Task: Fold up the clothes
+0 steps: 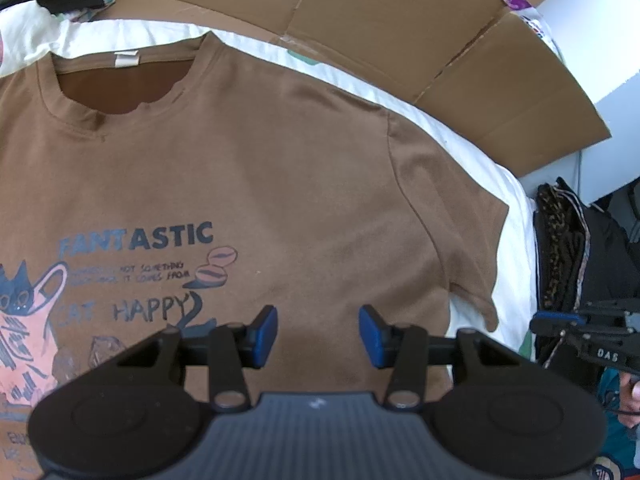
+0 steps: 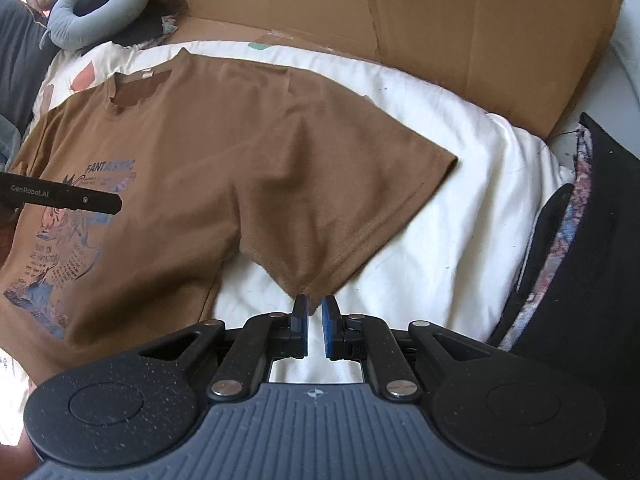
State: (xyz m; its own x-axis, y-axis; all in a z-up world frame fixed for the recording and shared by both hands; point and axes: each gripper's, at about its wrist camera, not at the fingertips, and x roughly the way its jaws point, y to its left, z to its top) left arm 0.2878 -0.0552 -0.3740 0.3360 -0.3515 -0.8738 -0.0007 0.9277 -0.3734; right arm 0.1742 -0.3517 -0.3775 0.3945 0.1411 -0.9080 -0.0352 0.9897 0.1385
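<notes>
T-shirt (image 1: pixel 280 184), one, brown, lies face up and spread flat on a white sheet (image 2: pixel 460 216) over a bed. Printed front shows "FANTASTIC" and "CAT HAPPY" with a cat drawing. Collar toward the far side, white neck label visible.

Two grippers in view. Left gripper (image 1: pixel 318 330) hovers above the lower chest of the shirt, fingers (image 1: pixel 266 330) spread wide, nothing between them; brown cloth shows in the gap. Right gripper (image 2: pixel 315 320) sits at the corner of the sleeve (image 2: pixel 344 184), fingers (image 2: pixel 300 320) drawn close with a narrow slit between the blue pads. The sleeve's hem corner comes to a point right at the fingertips and looks drawn toward them; whether the cloth is actually pinched, I cannot tell.

Edges: one sleeve fans out over the sheet, its hem running diagonally; the shirt's side seam runs down just left of the right gripper. Bare white sheet lies open on the sleeve side and between sleeve and body.

Surroundings: one flattened cardboard sheet (image 2: pixel 440 20) stands along the far edge of the bed, close behind the collar. One pile of dark clothes (image 2: pixel 580 240) borders the sheet on the right. One grey neck pillow (image 2: pixel 100 4) sits at the far left corner. Part of a hand (image 1: pixel 632 396) shows at the right edge of the left wrist view.
</notes>
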